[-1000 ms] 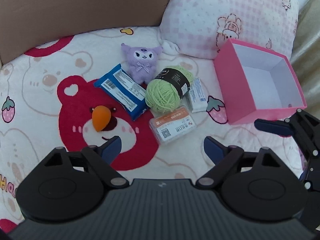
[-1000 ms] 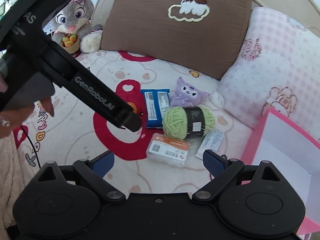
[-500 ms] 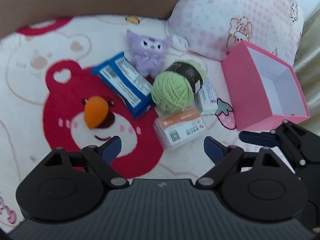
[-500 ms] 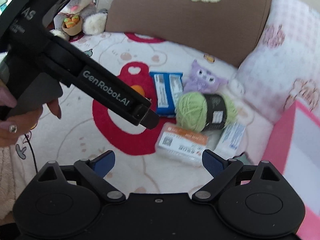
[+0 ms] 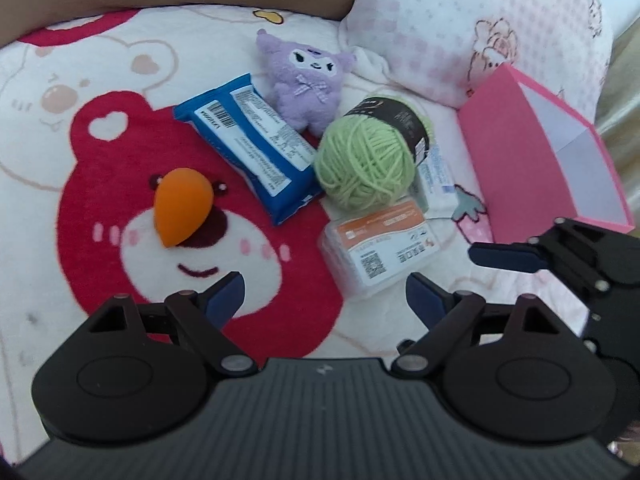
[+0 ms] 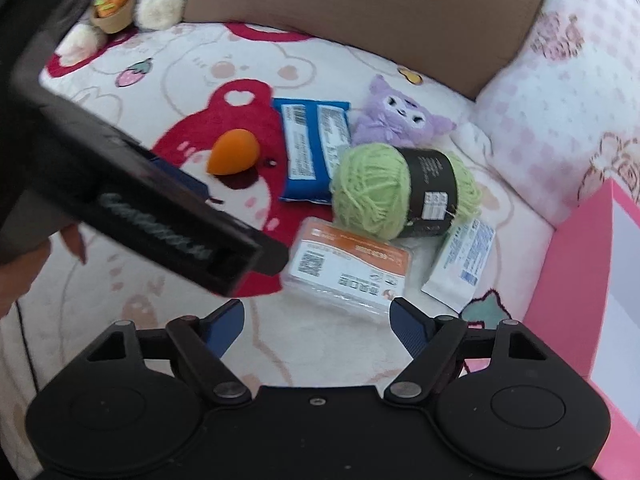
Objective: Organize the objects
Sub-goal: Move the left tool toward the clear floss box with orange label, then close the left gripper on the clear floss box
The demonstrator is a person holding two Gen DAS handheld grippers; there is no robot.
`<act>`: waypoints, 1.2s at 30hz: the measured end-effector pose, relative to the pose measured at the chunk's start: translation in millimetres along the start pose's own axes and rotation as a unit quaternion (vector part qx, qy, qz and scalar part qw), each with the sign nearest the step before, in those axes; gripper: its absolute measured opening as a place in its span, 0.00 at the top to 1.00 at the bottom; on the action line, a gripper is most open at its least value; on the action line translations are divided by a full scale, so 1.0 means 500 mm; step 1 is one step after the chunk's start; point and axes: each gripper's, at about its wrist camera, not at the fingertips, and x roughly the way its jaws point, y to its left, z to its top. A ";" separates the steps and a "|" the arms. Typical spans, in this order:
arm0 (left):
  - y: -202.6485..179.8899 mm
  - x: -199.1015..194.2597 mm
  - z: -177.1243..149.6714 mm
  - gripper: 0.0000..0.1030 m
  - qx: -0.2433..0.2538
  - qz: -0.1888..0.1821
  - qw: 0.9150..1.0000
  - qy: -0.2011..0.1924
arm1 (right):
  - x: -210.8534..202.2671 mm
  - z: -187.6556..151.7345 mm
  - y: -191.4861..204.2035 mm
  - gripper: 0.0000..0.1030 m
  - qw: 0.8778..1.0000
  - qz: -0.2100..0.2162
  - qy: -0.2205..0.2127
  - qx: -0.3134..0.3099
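Note:
On a bear-print blanket lie an orange sponge (image 5: 182, 205), a blue packet (image 5: 250, 146), a purple plush (image 5: 306, 80), a green yarn ball (image 5: 366, 160), a clear orange-labelled box (image 5: 380, 246) and a white sachet (image 5: 438, 174). An open pink box (image 5: 536, 152) stands at the right. My left gripper (image 5: 324, 300) is open and empty, just short of the clear box. My right gripper (image 6: 316, 322) is open and empty, also just short of the clear box (image 6: 350, 266). The right view also shows the yarn (image 6: 384, 190), sponge (image 6: 234, 152) and pink box (image 6: 576, 276).
A brown pillow (image 6: 372, 12) and a pink checked pillow (image 5: 480, 20) line the back. A grey bunny plush (image 6: 120, 4) sits far left. The left gripper's body (image 6: 132, 200) crosses the right view's left side; the right gripper's fingers (image 5: 508, 256) show in the left view.
Both grippers have moved forward and down toward the pile; the objects look larger. Both stay open. Nothing on the blanket has moved.

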 end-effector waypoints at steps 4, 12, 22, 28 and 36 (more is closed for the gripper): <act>0.007 0.013 -0.001 0.15 -0.008 -0.015 1.000 -0.004 | 0.021 -0.005 -0.012 0.19 1.000 -0.007 0.005 0.009; 0.029 0.046 -0.017 0.23 -0.035 -0.049 0.998 -0.005 | 0.070 -0.028 -0.026 0.13 1.000 0.002 -0.003 -0.001; 0.029 0.078 -0.016 0.39 -0.048 -0.075 0.996 -0.016 | 0.106 -0.033 -0.049 0.13 0.999 0.018 -0.005 0.028; 0.045 0.104 -0.030 0.40 -0.067 -0.095 0.993 -0.018 | 0.135 -0.038 -0.058 0.13 0.998 0.031 0.000 0.063; 0.040 0.106 -0.036 0.60 -0.067 -0.130 0.989 -0.012 | 0.127 -0.040 -0.067 0.14 0.994 0.055 0.001 0.097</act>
